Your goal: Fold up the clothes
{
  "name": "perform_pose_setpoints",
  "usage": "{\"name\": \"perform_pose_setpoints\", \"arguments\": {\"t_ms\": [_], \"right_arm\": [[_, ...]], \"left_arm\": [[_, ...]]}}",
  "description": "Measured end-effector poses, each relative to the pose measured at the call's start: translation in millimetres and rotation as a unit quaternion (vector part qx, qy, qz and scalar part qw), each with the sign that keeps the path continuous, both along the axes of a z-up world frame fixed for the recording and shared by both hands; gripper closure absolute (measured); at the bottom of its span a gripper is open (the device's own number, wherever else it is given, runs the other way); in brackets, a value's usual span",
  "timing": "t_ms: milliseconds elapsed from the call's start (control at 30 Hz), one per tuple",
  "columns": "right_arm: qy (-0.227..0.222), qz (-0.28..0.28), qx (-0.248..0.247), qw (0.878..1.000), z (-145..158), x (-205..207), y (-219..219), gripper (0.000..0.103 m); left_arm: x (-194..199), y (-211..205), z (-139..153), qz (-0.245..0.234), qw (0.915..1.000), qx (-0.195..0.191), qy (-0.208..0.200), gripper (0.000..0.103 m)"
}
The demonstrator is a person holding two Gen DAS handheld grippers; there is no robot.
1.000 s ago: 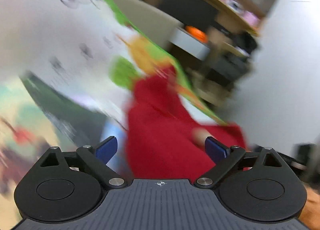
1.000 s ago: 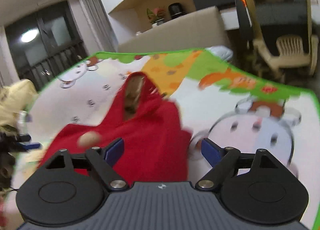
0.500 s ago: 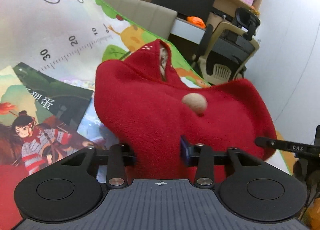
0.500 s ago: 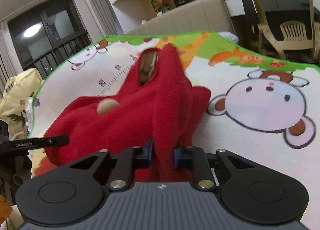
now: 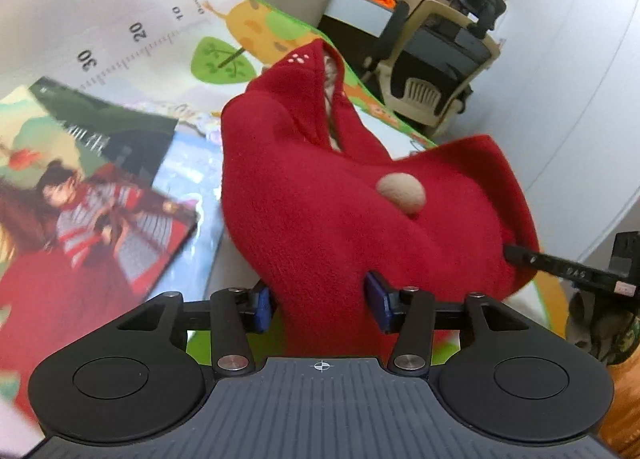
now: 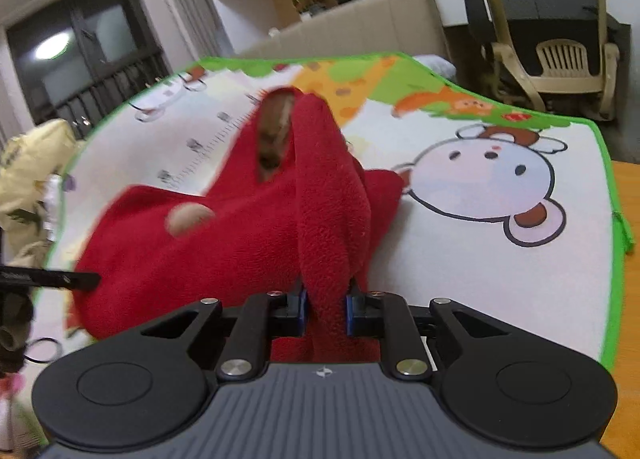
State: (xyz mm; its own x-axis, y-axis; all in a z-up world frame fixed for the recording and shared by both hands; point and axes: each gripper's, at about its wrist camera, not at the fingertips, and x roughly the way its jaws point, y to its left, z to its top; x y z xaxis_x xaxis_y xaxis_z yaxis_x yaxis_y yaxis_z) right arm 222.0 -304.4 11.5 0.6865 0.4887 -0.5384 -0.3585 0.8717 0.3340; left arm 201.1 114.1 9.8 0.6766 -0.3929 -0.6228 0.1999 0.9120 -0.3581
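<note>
A red fleece garment (image 5: 320, 195) with a pointed hood and a beige pompom (image 5: 402, 192) is held up off a cartoon play mat (image 5: 120, 27). My left gripper (image 5: 320, 305) is shut on a thick fold of its lower edge. In the right wrist view the same red fleece garment (image 6: 248, 227) hangs between both tools, and my right gripper (image 6: 325, 309) is shut on a narrow bunched fold of it. Each view shows the other tool's black bar at the far end of the cloth.
The play mat (image 6: 480, 187) covers the surface, with a green border and a monkey print. A picture book (image 5: 92, 187) lies on it at the left. An office chair (image 6: 560, 39) and a beige sofa back (image 6: 360, 31) stand beyond the mat.
Both grippers went from open to shut on the red fleece, then lifted it. The cloth now hangs higher and is pulled between the two tools.
</note>
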Motion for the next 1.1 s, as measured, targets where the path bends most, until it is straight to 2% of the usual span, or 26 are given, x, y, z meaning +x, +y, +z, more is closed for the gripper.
{"name": "perform_pose_setpoints", "arguments": {"t_ms": [33,133,167,267,367,400,433,500,533,633,667,700,767,800,833,900,967,1033,1100], "right_arm": [[0.006,-0.005,0.001,1.0,-2.3,5.3,-0.8,0.072],[0.005,-0.019,0.003,1.0,5.1,5.5,-12.7,0.063],[-0.01,-0.026,-0.007,1.0,12.1,0.5,-18.1,0.062],[-0.07,-0.045,-0.049,0.995,37.4,-13.7,-27.4,0.058],[-0.114,-0.029,-0.047,0.992,63.0,-6.8,-15.1,0.05],[-0.123,-0.019,-0.038,0.992,68.6,-1.7,-8.2,0.042],[-0.113,-0.015,-0.031,0.993,65.0,8.1,-3.6,0.038],[-0.076,-0.019,-0.022,0.997,47.8,32.0,0.8,0.037],[-0.057,-0.02,-0.017,0.998,39.3,44.0,3.0,0.037],[-0.001,-0.025,-0.004,1.0,13.6,80.0,9.5,0.037],[0.018,-0.026,0.001,0.999,5.0,91.9,11.7,0.034],[0.037,-0.028,0.006,0.999,-3.6,103.9,13.8,0.028],[0.065,-0.029,0.011,0.997,-13.9,121.0,16.7,0.028],[0.068,-0.028,0.01,0.997,-11.2,121.4,16.4,0.028],[0.059,-0.021,-0.013,0.998,-5.8,120.7,21.4,0.028],[0.027,0.001,-0.086,0.996,7.9,118.0,37.8,0.026],[-0.001,0.014,-0.148,0.989,18.2,115.6,48.7,0.019],[-0.014,0.01,-0.172,0.985,23.6,115.9,48.6,0.013],[-0.011,0.002,-0.168,0.986,25.4,112.4,40.5,0.012]], "left_arm": [[6.6,0.1,-3.1,0.005,1.0,0.004,0.0,0.04],[7.6,7.8,4.2,0.014,0.9998,0.011,0.003,0.032],[1.0,12.8,12.4,0.017,0.9997,0.017,-0.008,0.032],[-17.1,29.3,44.9,0.025,0.9977,0.023,-0.058,0.021],[-17.4,35.5,77.4,0.016,0.993,-0.014,-0.116,0.014],[-11.7,32.7,82.5,0.006,0.9909,-0.034,-0.13,0.009],[-3.5,28.3,82.9,-0.004,0.9892,-0.054,-0.136,0.009],[21.5,14.1,69.5,-0.016,0.989,-0.081,-0.123,0.009],[35.5,6.5,56.6,-0.015,0.9913,-0.082,-0.102,0.009],[75.2,-10.2,8.4,0.01,0.9985,-0.051,-0.017,0.008],[83.8,-11.5,-6.4,0.019,0.999,-0.039,0.004,0.007],[89.7,-10.9,-19.4,0.025,0.9991,-0.03,0.015,0.007],[92.1,-11.1,-29.4,0.02,0.9996,-0.02,0.008,0.004],[91.7,-12.9,-28.7,0.014,0.9998,-0.016,0.003,0.002],[91.6,-15.0,-28.9,0.008,0.9999,-0.011,-0.001,0.001],[92.5,-18.3,-31.1,-0.001,1.0,0.0,-0.009,0.0],[90.7,-20.5,-34.4,-0.004,0.9996,0.013,-0.023,0.0],[87.1,-19.7,-35.5,-0.003,0.9994,0.012,-0.033,0.0],[86.0,-17.6,-35.9,-0.003,0.9993,0.006,-0.038,0.0]]}}
